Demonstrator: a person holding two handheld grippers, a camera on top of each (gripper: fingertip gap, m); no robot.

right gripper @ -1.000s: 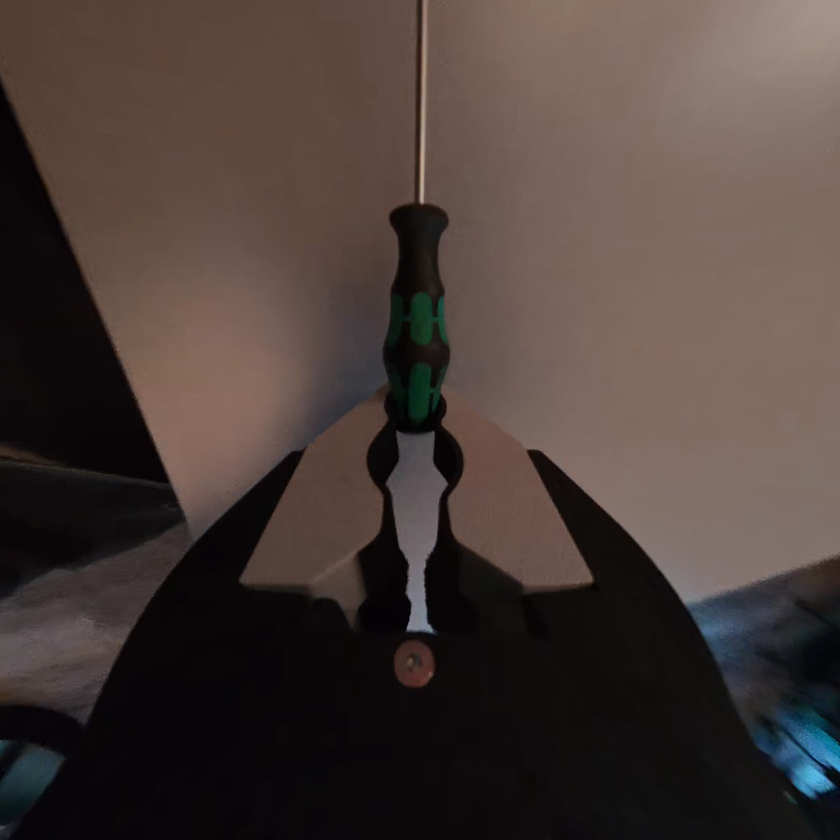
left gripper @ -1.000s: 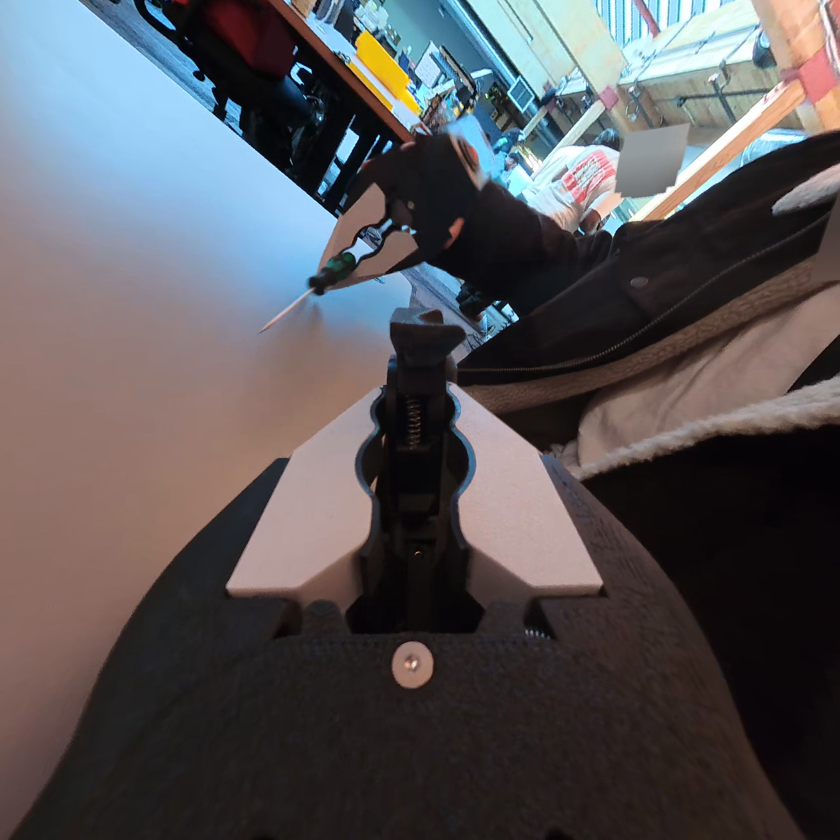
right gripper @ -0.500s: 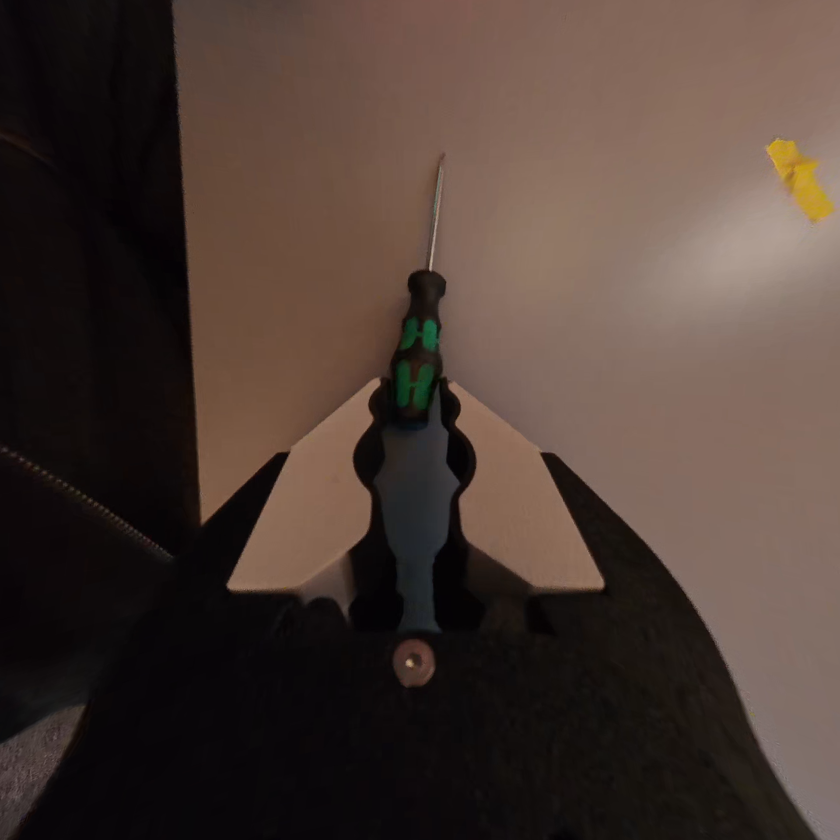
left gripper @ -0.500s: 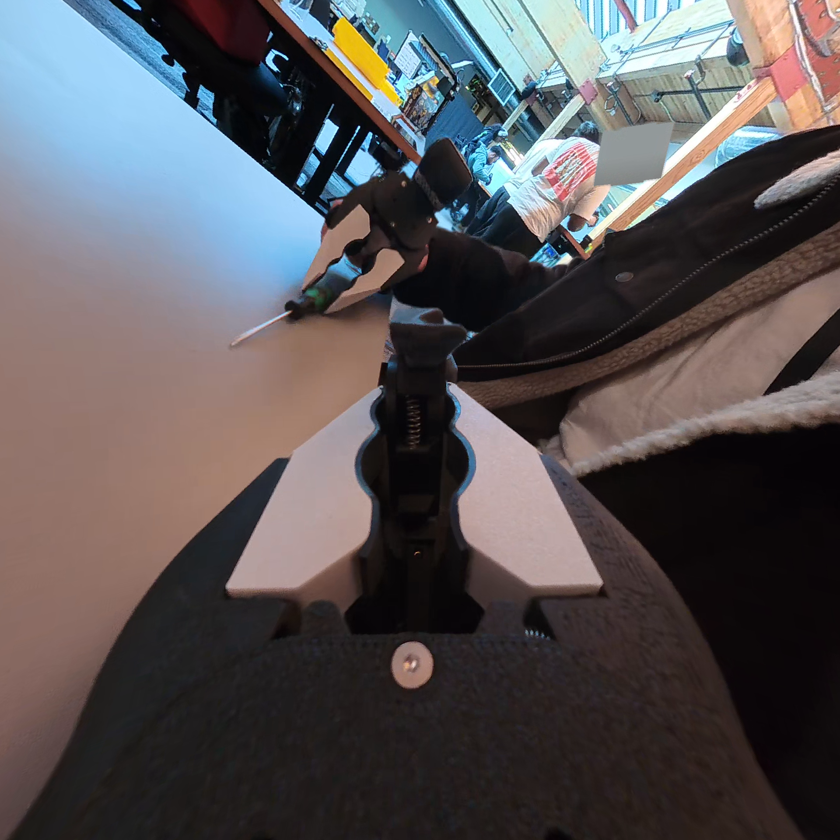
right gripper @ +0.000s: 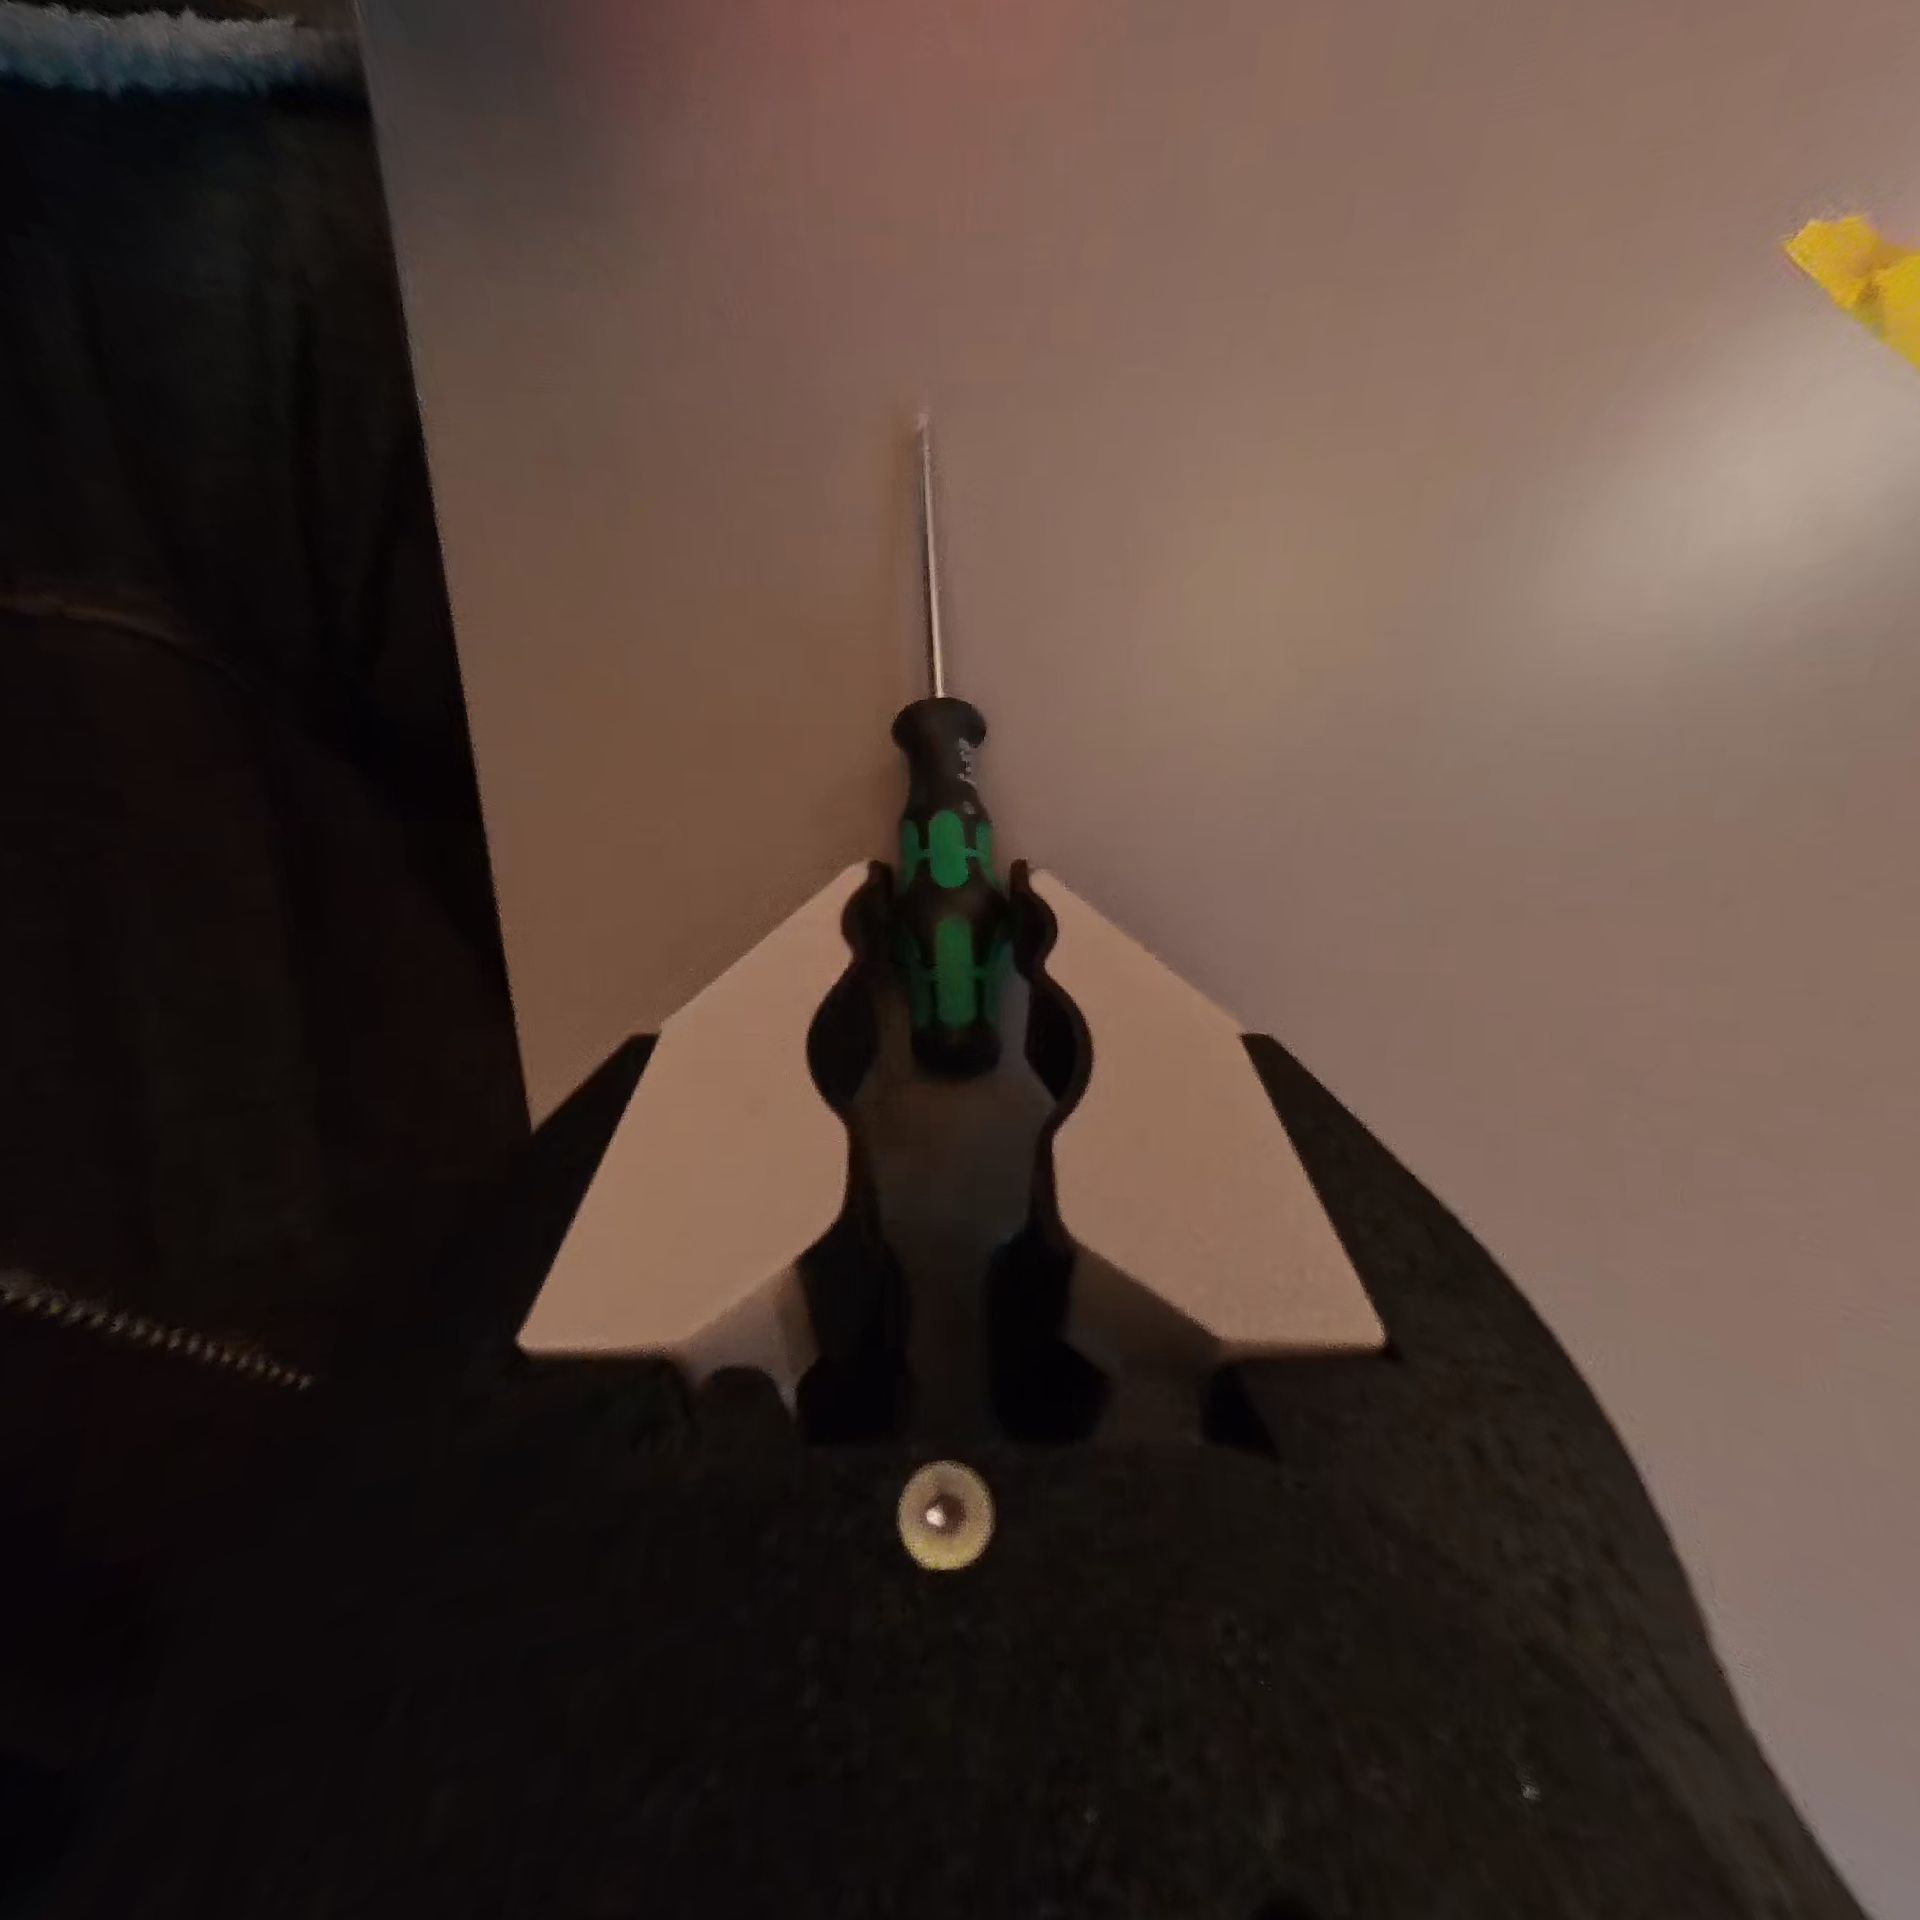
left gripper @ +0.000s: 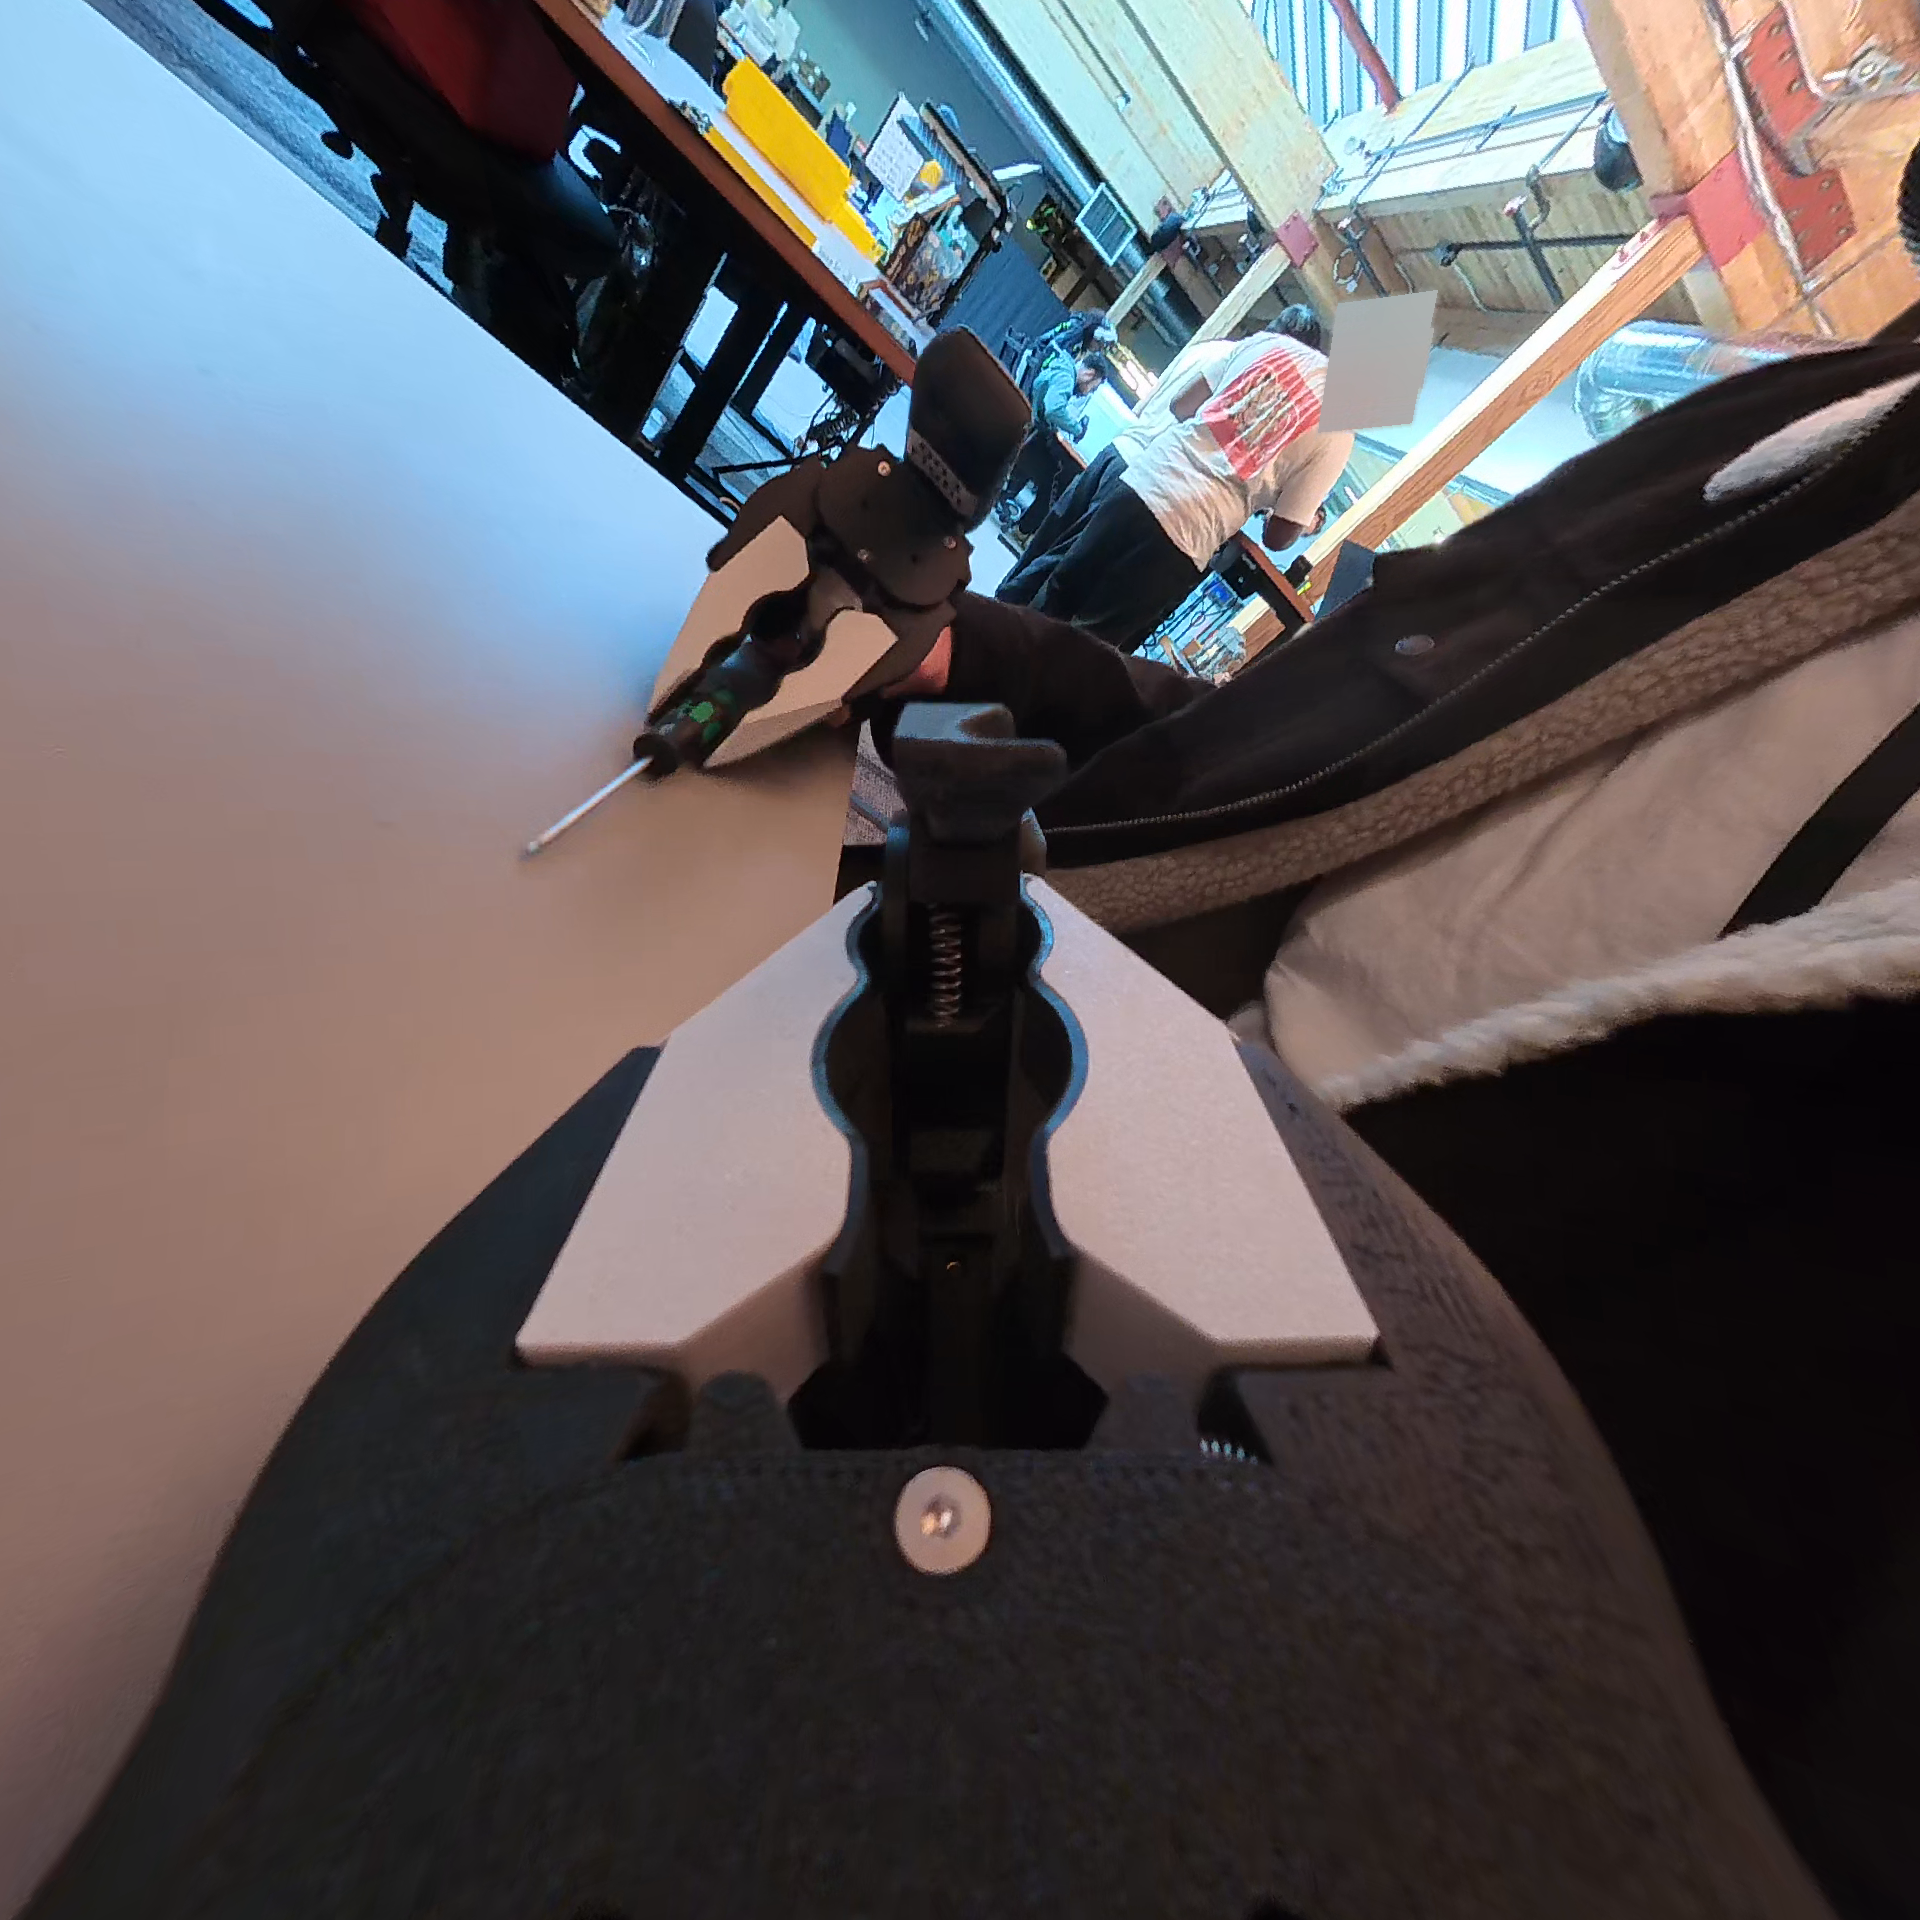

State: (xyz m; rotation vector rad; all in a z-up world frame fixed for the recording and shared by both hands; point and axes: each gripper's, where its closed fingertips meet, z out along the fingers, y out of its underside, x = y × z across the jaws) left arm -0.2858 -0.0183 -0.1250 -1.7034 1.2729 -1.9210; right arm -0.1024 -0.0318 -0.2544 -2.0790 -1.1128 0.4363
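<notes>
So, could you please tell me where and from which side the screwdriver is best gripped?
Grip the screwdriver by its thick black-and-green handle, not the thin shaft. It lies flat on the table, so come in low from the butt end, along its length, with a finger on each side. The right gripper straddles it that way.
</notes>
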